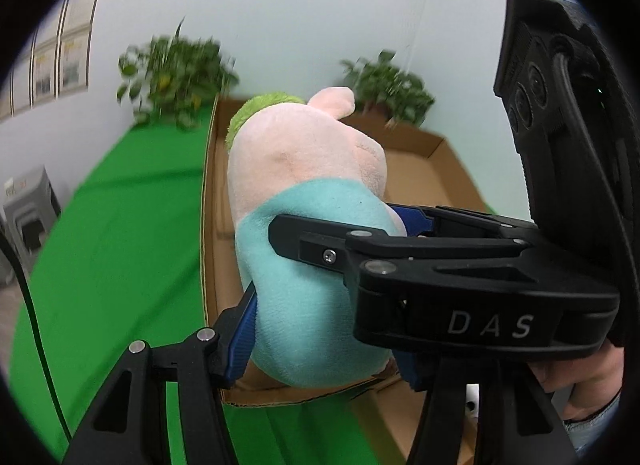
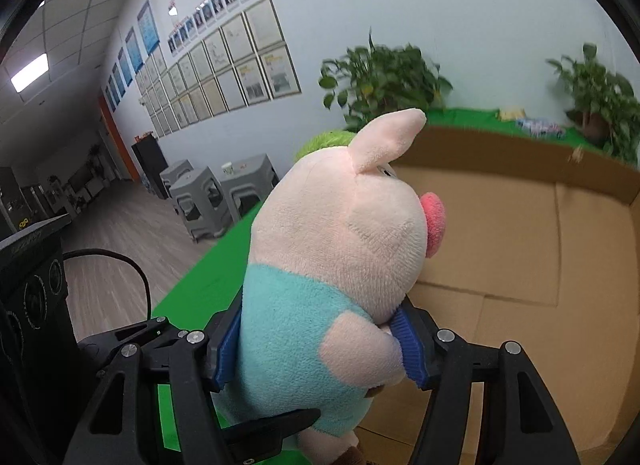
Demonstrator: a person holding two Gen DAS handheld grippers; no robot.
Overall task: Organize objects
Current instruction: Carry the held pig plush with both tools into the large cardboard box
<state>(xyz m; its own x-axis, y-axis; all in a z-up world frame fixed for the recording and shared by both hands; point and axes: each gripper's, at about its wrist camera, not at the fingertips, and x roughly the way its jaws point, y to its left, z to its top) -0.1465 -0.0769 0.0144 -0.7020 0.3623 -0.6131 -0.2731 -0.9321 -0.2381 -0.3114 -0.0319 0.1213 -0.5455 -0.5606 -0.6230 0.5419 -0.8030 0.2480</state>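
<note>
Gripping plush pig (image 2: 336, 249) w/ both grippers: left (image 1: 320, 313) | right (image 2: 320, 349) | marking "DAS"

Office: wall of framed certificates (image 2: 236, 65)

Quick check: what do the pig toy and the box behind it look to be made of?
Pig toy: soft plush fabric, by its short fuzzy pile and stitched seams; likely stuffed, since it bulges between both grippers' pads. Box: plain brown corrugated cardboard, matte, with creased fold lines and raw cut edges.
</note>
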